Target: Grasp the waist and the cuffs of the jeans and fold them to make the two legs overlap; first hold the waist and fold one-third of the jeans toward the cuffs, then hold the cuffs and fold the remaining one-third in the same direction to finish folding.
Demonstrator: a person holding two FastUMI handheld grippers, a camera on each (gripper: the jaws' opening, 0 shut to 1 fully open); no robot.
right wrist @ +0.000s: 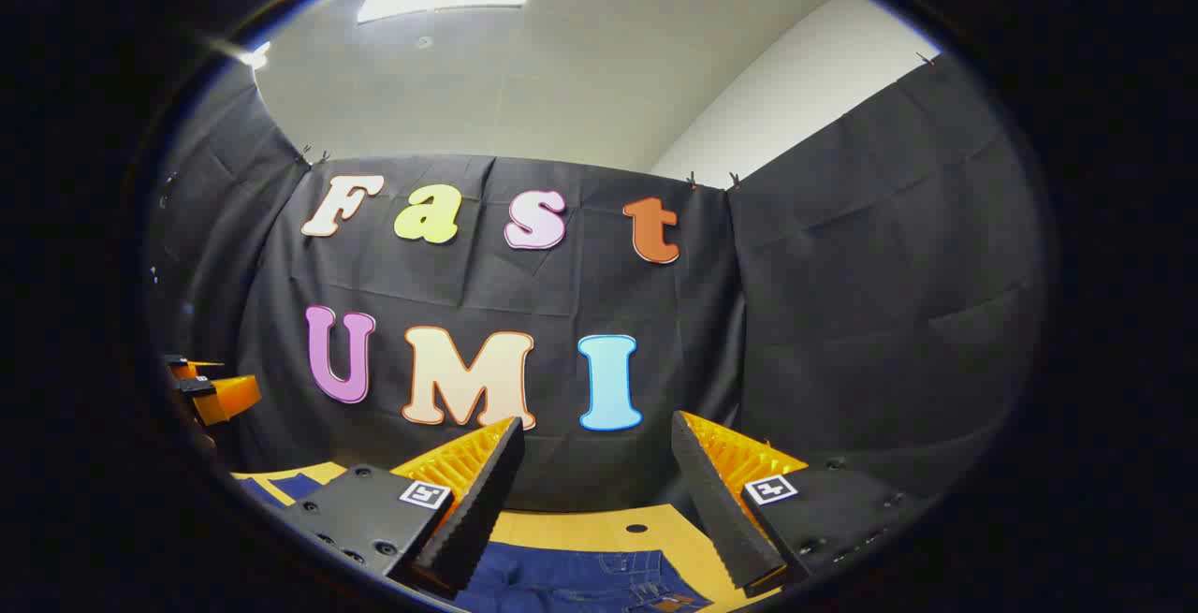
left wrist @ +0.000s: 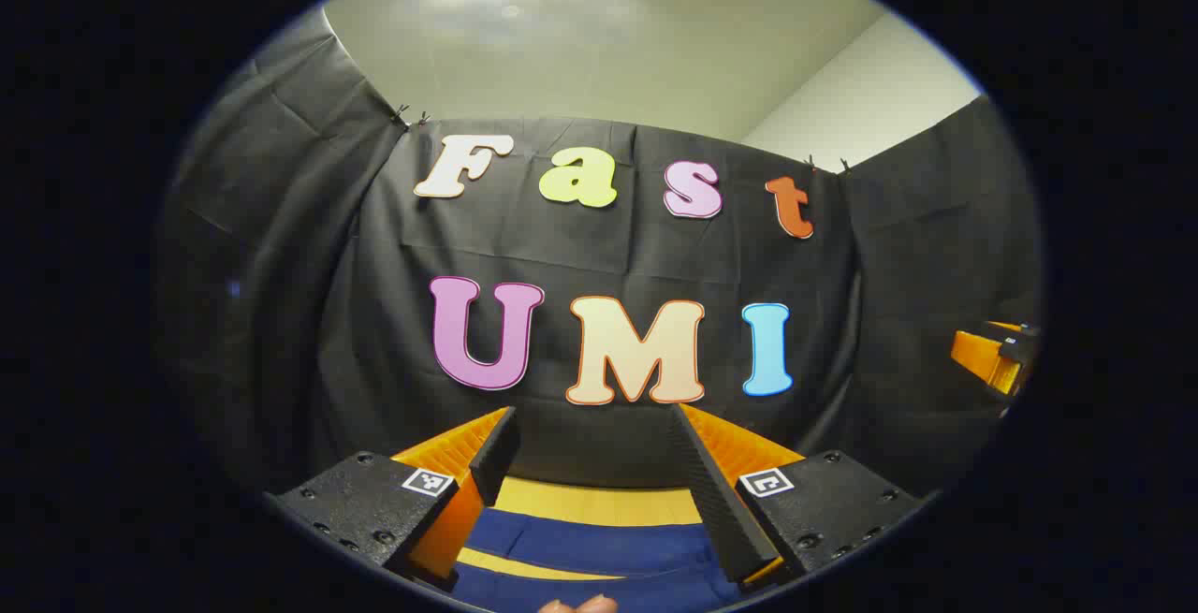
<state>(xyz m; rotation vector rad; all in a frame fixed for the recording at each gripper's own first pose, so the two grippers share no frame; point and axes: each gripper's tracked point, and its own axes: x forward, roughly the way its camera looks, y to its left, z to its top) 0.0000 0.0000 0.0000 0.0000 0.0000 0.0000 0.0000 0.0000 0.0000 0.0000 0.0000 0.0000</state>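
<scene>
- Both grippers hung above the table (right wrist: 599,529), aimed at the black cloth wall more than down, which I took for a ready pose ahead of the first grasp.
- The left gripper (left wrist: 599,463) had its fingers spread wide, gripping nothing; the jeans (left wrist: 599,547) lay flat on the table below and between them, untouched.
- The right gripper (right wrist: 599,491) was likewise spread and empty, with denim under its tips, well apart from the pads.
- In the right gripper view a stitched seam and what looked like a pocket edge showed (probably the waist end), so that gripper seemed placed over the waist.
- In the left gripper view the cloth showed as two blue bands with a strip of table between, running across the view; I judged these the legs, lying side by side, not yet overlapped.
- The long axis seemed to run sideways between the two grippers, though the cuffs were hidden, so I could not be sure.
- A fingertip or two of the holder's hand (left wrist: 578,605) peeked in at the bottom edge.
</scene>
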